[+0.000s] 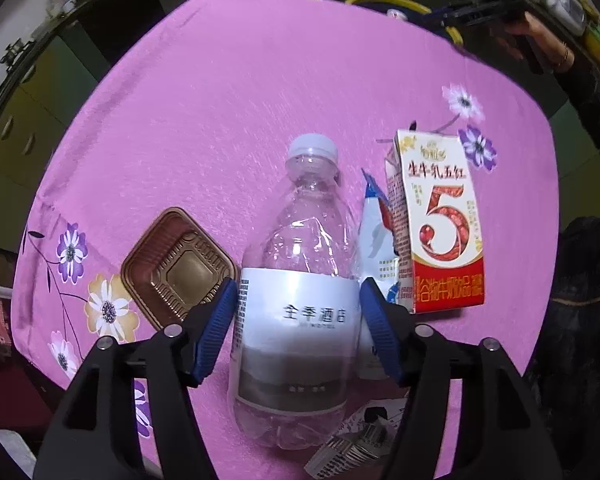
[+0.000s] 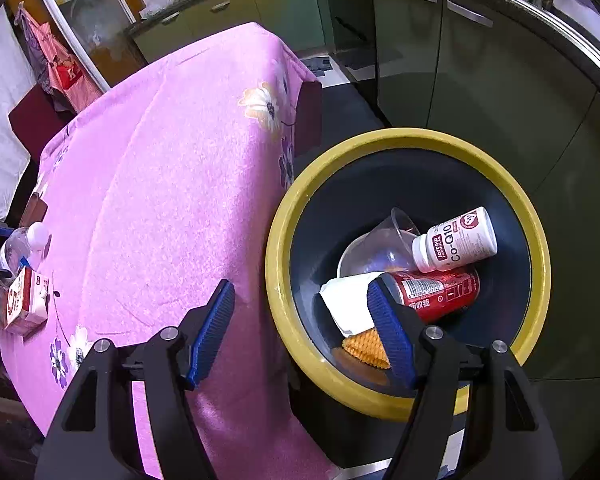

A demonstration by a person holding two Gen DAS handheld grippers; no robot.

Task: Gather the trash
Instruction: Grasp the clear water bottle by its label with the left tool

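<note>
A clear plastic bottle [image 1: 300, 232] with a white cap and white label lies on the pink flowered tablecloth [image 1: 220, 100]. My left gripper [image 1: 298, 286] points down over it, and both blue pads press against the label's sides. Right of it stand a white-and-blue wrapper [image 1: 376, 232] and a red-and-white drink carton [image 1: 440, 220]. A brown plastic tray [image 1: 176, 264] lies to the left. My right gripper [image 2: 300, 286] hangs open and empty above the table's edge, beside the yellow-rimmed bin [image 2: 380, 140]. The bottle [image 2: 20, 244] and carton [image 2: 24, 300] show far left there.
The bin holds a red can [image 2: 440, 292], a white pill bottle [image 2: 456, 240], a clear cup [image 2: 376, 248], white paper [image 2: 348, 300] and an orange piece [image 2: 364, 344]. Crumpled barcode paper [image 1: 356, 444] lies by the bottle's base. Green cabinets [image 2: 480, 80] stand behind the bin.
</note>
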